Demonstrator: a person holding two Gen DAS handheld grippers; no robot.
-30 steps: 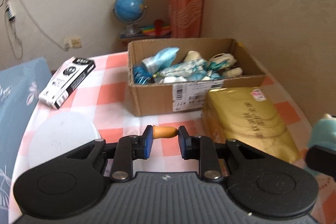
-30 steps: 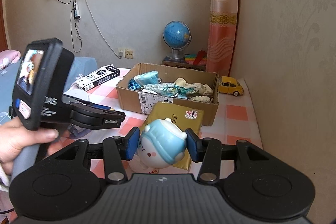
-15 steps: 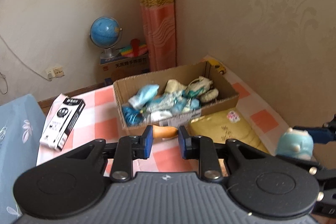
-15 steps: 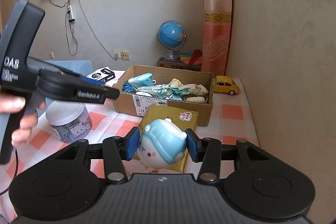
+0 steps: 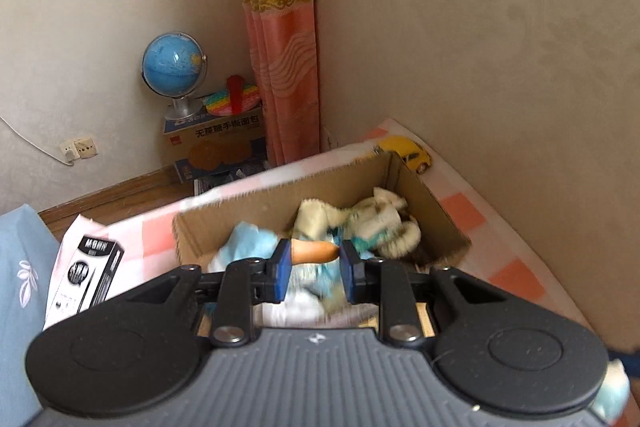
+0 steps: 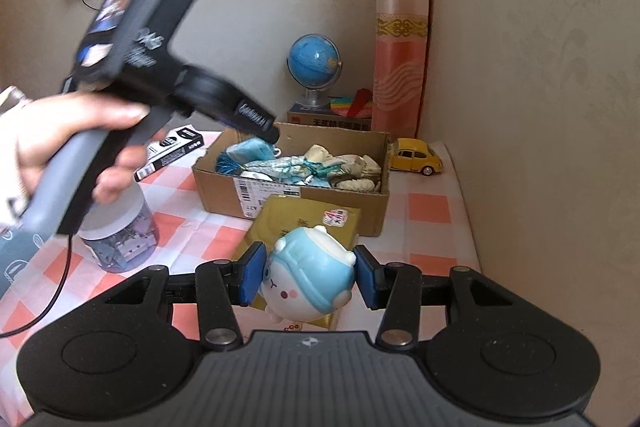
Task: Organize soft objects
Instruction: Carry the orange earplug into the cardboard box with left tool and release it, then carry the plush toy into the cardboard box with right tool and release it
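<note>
Left wrist view: the left gripper (image 5: 313, 255) grasps a small orange soft piece (image 5: 314, 251) above the open cardboard box (image 5: 430, 205), already holding soft toys.

Right wrist view: the right gripper (image 6: 308, 277) clamps a blue-capped round plush (image 6: 310, 277) over the bench (image 6: 434, 205), not yet boxed.

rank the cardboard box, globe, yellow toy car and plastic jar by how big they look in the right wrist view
1. cardboard box
2. plastic jar, though it sits nearer the camera, so that is unsure
3. globe
4. yellow toy car, close to the globe in apparent size
</note>
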